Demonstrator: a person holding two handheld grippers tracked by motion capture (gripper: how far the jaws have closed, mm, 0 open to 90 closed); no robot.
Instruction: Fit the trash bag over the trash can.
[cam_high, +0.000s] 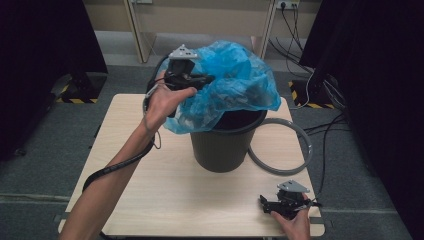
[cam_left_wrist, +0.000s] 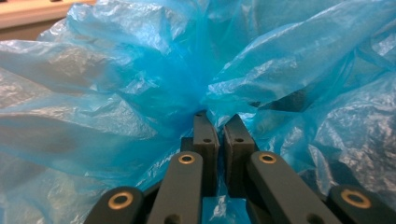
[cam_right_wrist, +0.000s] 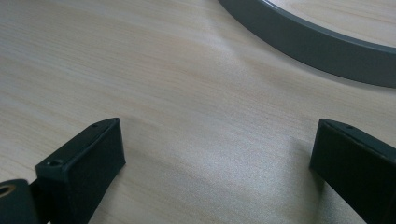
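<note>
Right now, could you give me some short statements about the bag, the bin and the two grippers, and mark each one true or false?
1. The left gripper is shut on the blue bag. True.
2. The right gripper holds the grey ring. False: its fingers stand open over bare table.
3. The blue bag lies flat on the table. False: it is bunched over the dark bin.
4. The grey ring lies on the table beside the bin. True.

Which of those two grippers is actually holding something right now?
The left gripper, raised over the bin: its jaws are pinched shut on the blue bag. The right gripper rests open on the table.
</note>
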